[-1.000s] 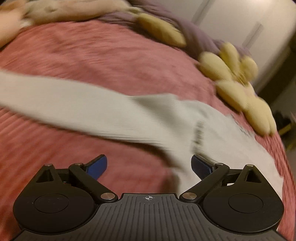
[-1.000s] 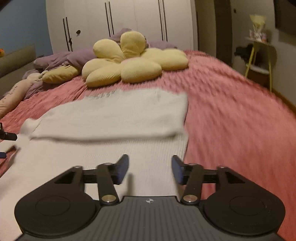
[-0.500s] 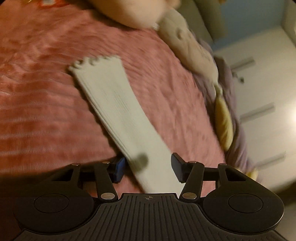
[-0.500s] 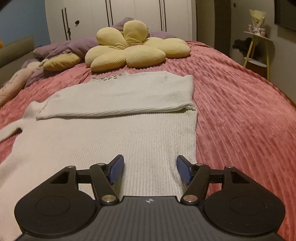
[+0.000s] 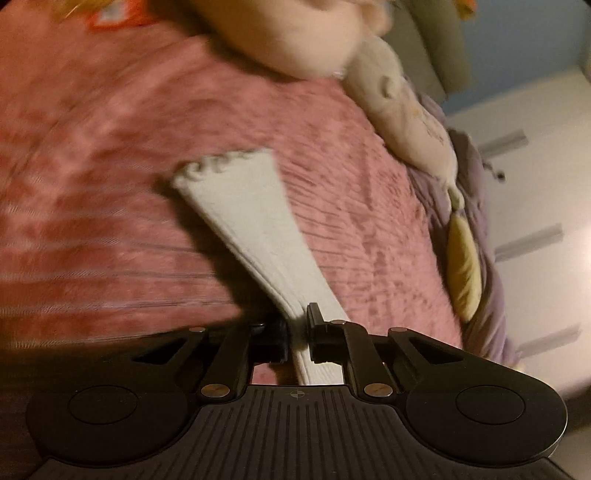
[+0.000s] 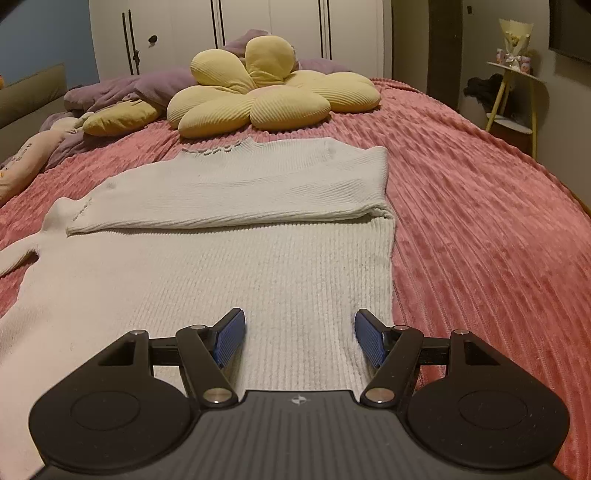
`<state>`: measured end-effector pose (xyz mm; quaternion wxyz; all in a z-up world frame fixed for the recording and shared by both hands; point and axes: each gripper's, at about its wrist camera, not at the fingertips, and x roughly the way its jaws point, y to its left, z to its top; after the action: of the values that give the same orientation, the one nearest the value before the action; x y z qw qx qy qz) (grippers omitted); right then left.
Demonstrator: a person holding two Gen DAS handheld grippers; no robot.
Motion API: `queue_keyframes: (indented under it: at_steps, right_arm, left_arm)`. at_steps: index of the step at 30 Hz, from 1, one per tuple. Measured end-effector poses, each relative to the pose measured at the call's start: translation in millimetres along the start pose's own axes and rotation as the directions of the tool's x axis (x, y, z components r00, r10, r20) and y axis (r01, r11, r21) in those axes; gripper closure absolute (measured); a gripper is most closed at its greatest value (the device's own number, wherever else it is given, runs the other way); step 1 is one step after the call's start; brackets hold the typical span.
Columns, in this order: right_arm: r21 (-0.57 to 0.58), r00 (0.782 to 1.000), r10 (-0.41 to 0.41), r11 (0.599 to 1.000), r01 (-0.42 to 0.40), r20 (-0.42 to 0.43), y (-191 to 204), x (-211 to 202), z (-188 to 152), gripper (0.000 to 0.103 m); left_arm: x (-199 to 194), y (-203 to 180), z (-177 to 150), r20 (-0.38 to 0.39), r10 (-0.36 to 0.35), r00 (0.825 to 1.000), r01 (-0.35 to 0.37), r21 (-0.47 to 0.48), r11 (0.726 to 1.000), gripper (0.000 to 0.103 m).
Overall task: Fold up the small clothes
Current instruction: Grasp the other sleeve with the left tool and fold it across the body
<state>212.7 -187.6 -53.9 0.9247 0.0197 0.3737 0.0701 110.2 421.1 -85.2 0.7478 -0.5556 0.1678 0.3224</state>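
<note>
Left wrist view. Left gripper (image 5: pixel 298 334) has its jaws pinched tight on the sleeve (image 5: pixel 251 225) of a cream ribbed sweater, fabric bunched between the pads. The sleeve runs away from the jaws across the pink bedspread (image 5: pixel 110 206) to a scalloped cuff (image 5: pixel 221 164), which lies flat. Grip sits partway along the sleeve, not at the cuff; my guess is this gives control for swinging the sleeve over the body. Frame is motion-blurred. A pale plush toy (image 5: pixel 410 110) lies beyond, with faint marks on it that I cannot read. Lilac bedding (image 5: pixel 476 192) and a yellow cushion edge (image 5: pixel 463 273) sit to the right.

Right wrist view. Right gripper (image 6: pixel 299 341) hovers low over the hem end of the sweater (image 6: pixel 207 280), blue pads spread wide, nothing between them. Whether it touches the knit I cannot tell. The sweater lies spread on the bedspread; one sleeve is already folded across the chest (image 6: pixel 236 195), the other trails off at left. Scalloped neckline points toward the flower cushion (image 6: pixel 266 96). The free gripper probably waits for the hem fold. Wardrobe doors (image 6: pixel 229 33) behind; side table (image 6: pixel 515 96) far right. No brand or legible writing anywhere.
</note>
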Motion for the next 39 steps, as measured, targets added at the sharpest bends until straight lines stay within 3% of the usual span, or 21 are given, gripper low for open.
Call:
queue_keyframes:
  at_steps: [4, 6, 8, 10, 13, 14, 15, 16, 17, 18, 19, 20, 22, 23, 24, 25, 27, 30, 33, 39]
  right_arm:
    - [0.021, 1.000, 0.010, 1.000, -0.010, 0.003, -4.1, -0.1, 0.9, 0.037]
    - [0.030, 1.000, 0.016, 0.999, -0.016, 0.006, -6.1, -0.4, 0.9, 0.037]
    - [0.036, 1.000, 0.021, 0.999, -0.022, 0.009, -7.8, -0.9, 1.1, 0.037]
    - [0.045, 1.000, 0.027, 0.999, -0.028, 0.011, -9.4, -1.4, 1.8, 0.037]
    - [0.068, 0.999, 0.034, 0.997, -0.035, 0.017, -12.5, -2.9, 3.1, 0.037]
    - [0.076, 0.999, 0.034, 0.996, -0.036, 0.019, -13.9, -3.5, 3.2, 0.037]
    - [0.083, 0.999, 0.036, 0.996, -0.037, 0.020, -15.6, -4.2, 3.4, 0.037]
    - [0.092, 0.999, 0.040, 0.995, -0.042, 0.020, -17.5, -5.0, 3.2, 0.037]
    - [0.097, 0.999, 0.043, 0.994, -0.045, 0.020, -19.2, -5.7, 3.3, 0.037]
    - [0.102, 0.999, 0.046, 0.994, -0.048, 0.020, -20.6, -6.7, 3.7, 0.037]
    - [0.104, 0.999, 0.050, 0.993, -0.052, 0.020, -22.2, -8.5, 4.9, 0.037]
    - [0.102, 0.998, 0.055, 0.993, -0.057, 0.024, -23.3, -10.6, 6.1, 0.037]
    - [0.088, 0.997, 0.066, 0.994, -0.068, 0.028, -26.3, -13.7, 7.7, 0.037]
    - [0.082, 0.997, 0.068, 0.994, -0.070, 0.026, -27.7, -14.2, 7.9, 0.037]
    - [0.079, 0.997, 0.067, 0.994, -0.069, 0.025, -29.2, -14.2, 7.6, 0.036]
    - [0.083, 0.998, 0.067, 0.994, -0.068, 0.021, -31.1, -13.1, 6.9, 0.035]
    - [0.110, 0.998, 0.066, 0.992, -0.067, 0.014, -34.0, -9.9, 3.8, 0.034]
    - [0.109, 0.998, 0.055, 0.992, -0.057, 0.019, -29.5, -6.9, 0.2, 0.029]
    - [0.072, 0.999, 0.043, 0.996, -0.044, 0.018, -20.5, -4.9, -0.9, 0.025]
    - [0.064, 0.999, 0.033, 0.997, -0.033, 0.000, -13.3, 0.3, 3.5, 0.024]
  left_arm:
    - [-11.5, -40.8, -19.5, 0.009, -0.025, 1.000, 0.022, 0.215, 0.976, 0.092]
    - [-20.2, -76.0, -40.8, -0.009, -0.084, 0.996, 0.082, 0.345, 0.935, 0.094]
    - [-31.2, -112.7, -68.8, -0.062, -0.177, 0.982, 0.185, 0.455, 0.871, 0.096]
    - [-43.5, -153.1, -107.7, -0.143, -0.264, 0.954, 0.298, 0.564, 0.770, 0.096]
    - [-66.4, -205.2, -188.6, -0.296, -0.353, 0.887, 0.453, 0.701, 0.550, 0.095]
    - [-69.6, -214.9, -212.8, -0.353, -0.355, 0.865, 0.495, 0.717, 0.491, 0.093]
    - [-71.5, -220.9, -237.9, -0.404, -0.347, 0.846, 0.528, 0.727, 0.440, 0.081]
    - [-71.5, -224.1, -260.2, -0.443, -0.329, 0.834, 0.548, 0.736, 0.398, 0.061]
    - [-71.6, -223.4, -282.6, -0.465, -0.294, 0.835, 0.548, 0.750, 0.371, 0.055]
    - [-70.5, -219.7, -298.5, -0.479, -0.267, 0.836, 0.548, 0.755, 0.360, 0.053]
    - [-68.6, -213.8, -308.4, -0.501, -0.247, 0.830, 0.558, 0.748, 0.360, 0.052]
    - [-65.3, -205.4, -312.6, -0.514, -0.227, 0.827, 0.561, 0.733, 0.384, 0.052]
    - [-55.3, -183.1, -296.2, -0.490, -0.210, 0.846, 0.525, 0.696, 0.491, 0.044]
    - [-50.2, -166.4, -280.2, -0.448, -0.199, 0.872, 0.474, 0.668, 0.573, 0.041]
    - [-46.2, -151.1, -261.1, -0.389, -0.184, 0.903, 0.410, 0.645, 0.645, 0.033]
    - [-43.7, -134.4, -238.2, -0.309, -0.161, 0.937, 0.328, 0.626, 0.708, 0.031]
    - [-36.1, -111.8, -197.6, -0.179, -0.082, 0.980, 0.176, 0.611, 0.772, 0.031]
    - [-27.8, -81.5, -129.7, -0.053, -0.032, 0.998, 0.054, 0.488, 0.871, 0.031]
    - [-20.2, -67.6, -83.9, 0.002, -0.056, 0.998, 0.051, 0.368, 0.928, 0.023]
    - [15.6, -76.0, -45.0, 0.012, 0.014, 1.000, -0.017, 0.379, 0.925, 0.017]
